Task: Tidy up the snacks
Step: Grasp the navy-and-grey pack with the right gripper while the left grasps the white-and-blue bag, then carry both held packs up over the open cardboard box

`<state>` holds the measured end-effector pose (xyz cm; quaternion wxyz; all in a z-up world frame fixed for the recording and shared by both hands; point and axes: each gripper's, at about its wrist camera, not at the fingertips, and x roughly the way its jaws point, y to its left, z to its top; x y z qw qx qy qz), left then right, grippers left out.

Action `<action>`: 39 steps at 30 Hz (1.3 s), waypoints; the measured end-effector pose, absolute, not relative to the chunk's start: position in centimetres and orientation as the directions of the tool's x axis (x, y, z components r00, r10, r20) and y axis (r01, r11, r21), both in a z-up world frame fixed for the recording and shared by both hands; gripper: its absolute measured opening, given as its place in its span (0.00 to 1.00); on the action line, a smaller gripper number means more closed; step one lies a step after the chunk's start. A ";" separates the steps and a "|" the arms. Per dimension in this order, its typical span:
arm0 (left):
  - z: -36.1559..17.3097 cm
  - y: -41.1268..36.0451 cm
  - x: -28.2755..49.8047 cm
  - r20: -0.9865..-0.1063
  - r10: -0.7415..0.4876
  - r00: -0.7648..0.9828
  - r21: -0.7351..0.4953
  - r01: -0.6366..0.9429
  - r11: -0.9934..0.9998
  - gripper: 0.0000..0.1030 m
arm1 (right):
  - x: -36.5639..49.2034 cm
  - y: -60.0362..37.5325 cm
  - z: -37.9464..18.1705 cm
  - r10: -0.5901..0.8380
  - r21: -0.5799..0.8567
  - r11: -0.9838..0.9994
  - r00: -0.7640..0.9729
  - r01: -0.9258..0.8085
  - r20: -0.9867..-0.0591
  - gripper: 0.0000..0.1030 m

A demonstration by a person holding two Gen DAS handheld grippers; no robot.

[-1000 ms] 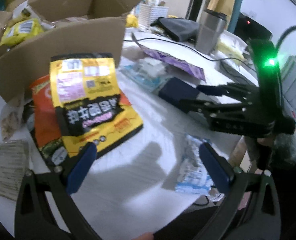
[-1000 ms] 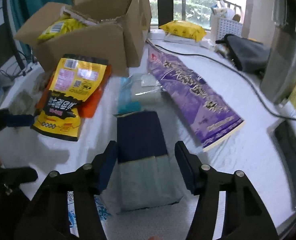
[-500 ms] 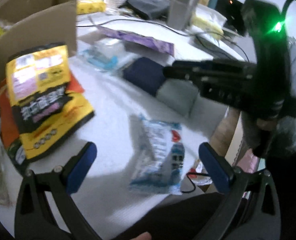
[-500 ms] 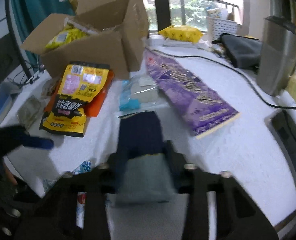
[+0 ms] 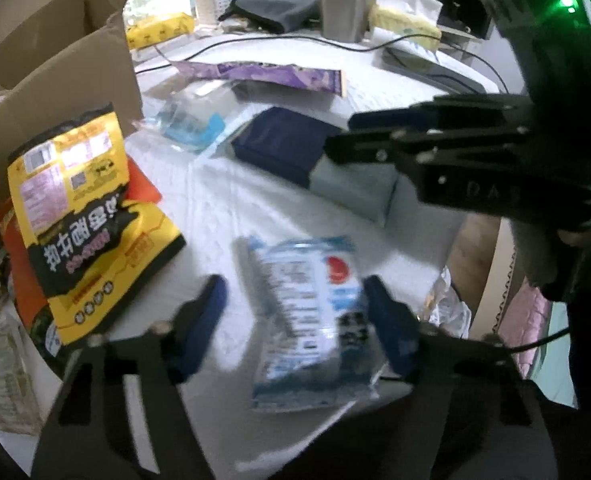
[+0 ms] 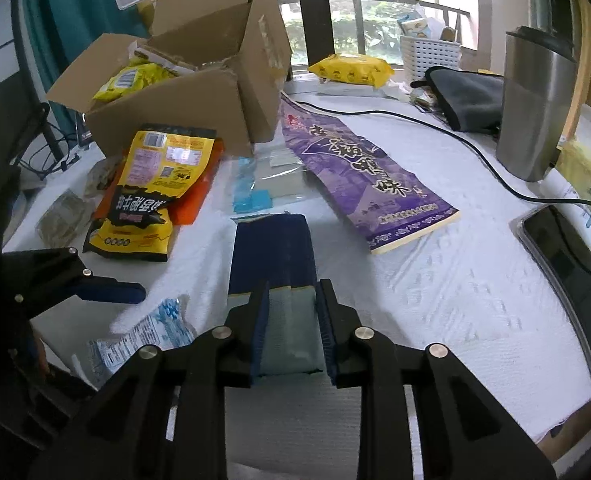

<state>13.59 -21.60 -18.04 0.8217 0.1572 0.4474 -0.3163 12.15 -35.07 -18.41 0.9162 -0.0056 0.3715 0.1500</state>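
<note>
On table, near its front edge: right gripper clamped on grey end of navy pack, pads pressing both sides, after a slight easing of the jaws. At its 9 o'clock, left gripper straddles blue-white packet; jaws just closing, half open, right pad at packet's edge, left pad clear. Yellow bag at 11, box behind it.

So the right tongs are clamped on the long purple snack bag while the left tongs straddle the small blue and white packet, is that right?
Not quite. The right tongs are clamped on the navy and grey-green pack, not the purple snack bag, which lies untouched further back, as the right wrist view shows. The left tongs do straddle the blue and white packet.
</note>
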 end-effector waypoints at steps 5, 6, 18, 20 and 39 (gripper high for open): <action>-17.9 -20.5 14.1 -0.822 -0.392 0.413 -0.047 0.637 0.769 0.48 | 12.7 -34.3 -18.9 0.277 0.112 0.954 0.668 -0.279 -0.691 0.55; -18.0 -20.3 14.2 -0.820 -0.392 0.416 -0.049 0.633 0.773 0.47 | 12.8 -34.1 -19.0 0.279 0.115 0.953 0.665 -0.280 -0.693 0.55; -17.6 -18.2 14.5 -0.797 -0.432 0.423 -0.109 0.603 0.791 0.46 | 12.8 -31.5 -19.8 0.185 -0.038 0.953 0.676 -0.301 -0.713 0.53; -17.4 -17.8 14.5 -0.791 -0.440 0.425 -0.119 0.599 0.792 0.46 | 12.6 -31.3 -19.5 0.185 -0.044 0.951 0.680 -0.305 -0.709 0.53; -12.9 -11.8 15.4 -0.699 -0.462 0.546 -0.172 0.498 0.850 0.46 | 11.6 -27.4 -11.9 0.243 -0.081 0.929 0.762 -0.360 -0.601 0.53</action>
